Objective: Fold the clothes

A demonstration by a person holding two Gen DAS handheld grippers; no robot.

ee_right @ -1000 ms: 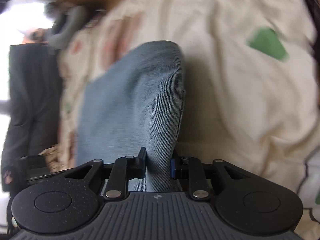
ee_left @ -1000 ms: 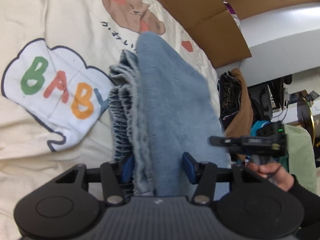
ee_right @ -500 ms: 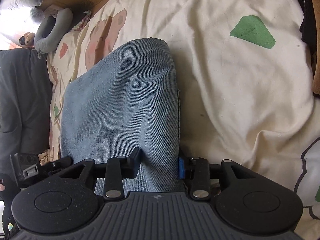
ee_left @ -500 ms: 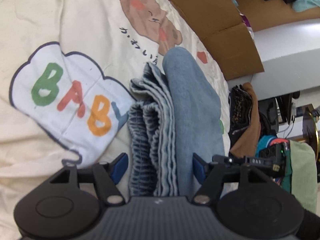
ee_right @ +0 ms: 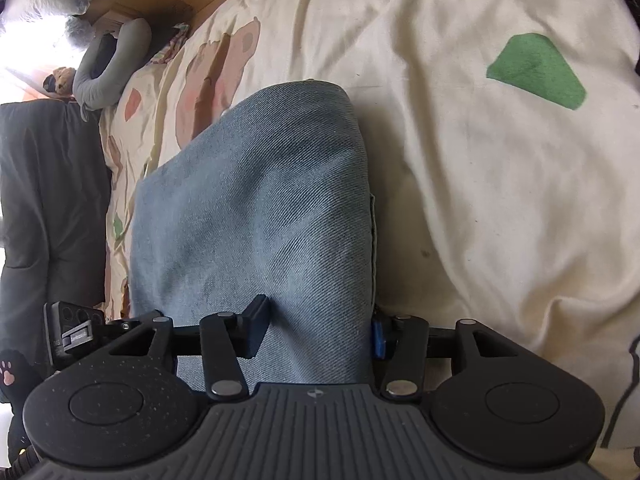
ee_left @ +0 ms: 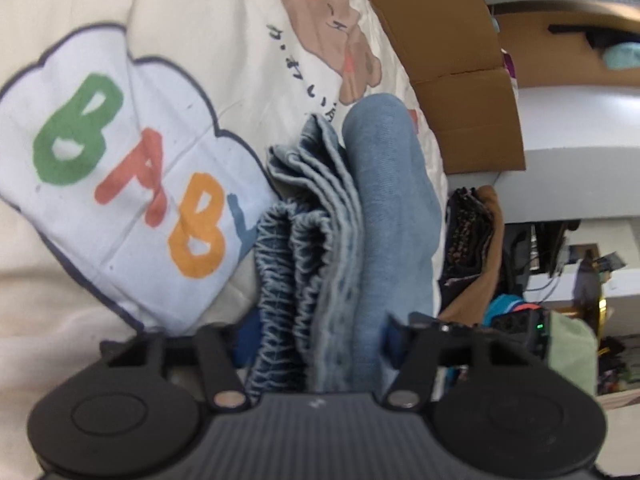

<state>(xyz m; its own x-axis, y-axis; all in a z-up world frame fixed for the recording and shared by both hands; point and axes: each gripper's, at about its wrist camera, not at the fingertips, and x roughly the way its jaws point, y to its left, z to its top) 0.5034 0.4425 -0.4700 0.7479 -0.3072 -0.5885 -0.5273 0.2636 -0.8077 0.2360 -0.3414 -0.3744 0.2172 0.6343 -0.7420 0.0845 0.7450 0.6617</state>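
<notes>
1. Jeans (ee_left: 384, 216) lie folded in a thick stack on the cream bed sheet (ee_left: 208, 8). They are blue, and the stretchy waistband shows at the near left side.
2. On the far left of the left view, a white cloud shape (ee_left: 120, 168) is printed on the sheet. It has big green, red and orange letters.
3. The left edge of the jeans lies just beside that cloud and covers its last letter a bit.
4. The left gripper (ee_left: 316, 340) reaches around the near end of the stack. Its jaws are closing, with all the layers between them. The right pad touches the cloth, but I cannot tell if the left pad does.
5. A brown bear picture (ee_left: 332, 28) is on the sheet past the jeans. Flat cardboard (ee_left: 452, 60) lies past the sheet on the right.
6. A pile of dark and brown clothes (ee_left: 476, 232) sits at the right of the bed.
7. The right gripper (ee_right: 316, 340) is at the smooth folded side of the jeans (ee_right: 256, 216). Its jaws are opening, and the cloth is between them.
8. A green patch (ee_right: 536, 72) is printed on the sheet to the right.
</notes>
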